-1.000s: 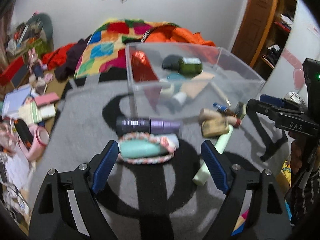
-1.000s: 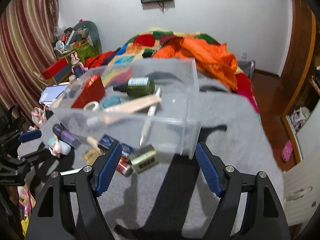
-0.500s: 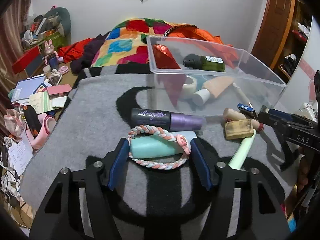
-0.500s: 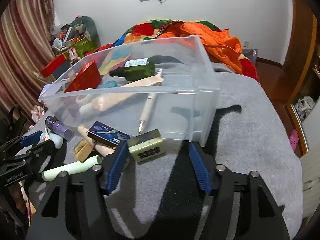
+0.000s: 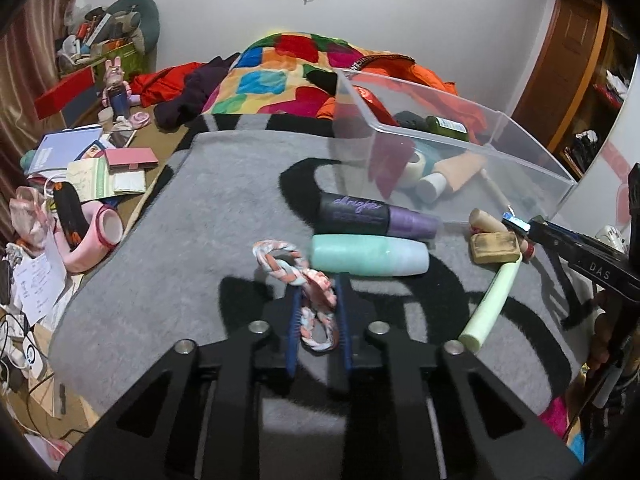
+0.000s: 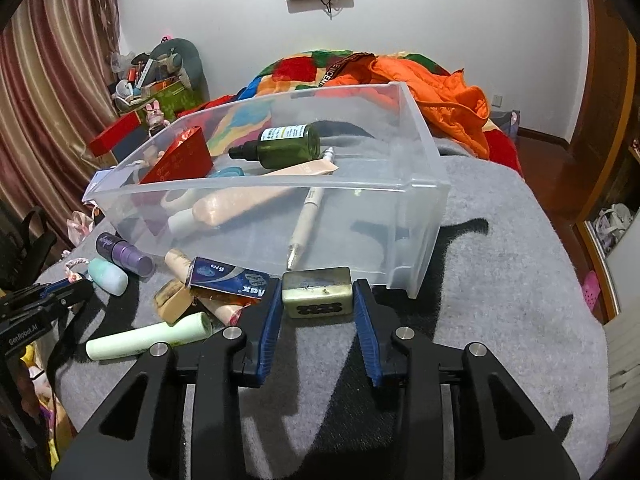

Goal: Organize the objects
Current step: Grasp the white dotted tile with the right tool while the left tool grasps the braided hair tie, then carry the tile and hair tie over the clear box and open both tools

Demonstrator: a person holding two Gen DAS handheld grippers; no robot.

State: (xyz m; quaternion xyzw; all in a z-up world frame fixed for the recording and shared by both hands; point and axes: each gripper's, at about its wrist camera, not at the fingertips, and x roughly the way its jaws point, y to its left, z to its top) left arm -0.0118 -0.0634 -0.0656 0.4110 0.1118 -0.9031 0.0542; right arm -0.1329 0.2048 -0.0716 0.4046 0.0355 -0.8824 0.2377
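Braided band (image 5: 308, 280): pinched between the just-closed left tongs (image 5: 316, 300), beside the mint bottle (image 5: 368, 255) on the grey blanket (image 5: 180, 248). Olive tin (image 6: 317, 298): flanked closely by the closing right tongs (image 6: 316, 304), contact unclear, before the clear bin (image 6: 420, 200).

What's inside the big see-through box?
Inside the clear box: a green bottle, a red packet, a peach tube, a white pen, a tape roll and something teal. The tube and packet partly cover whatever lies beneath them.
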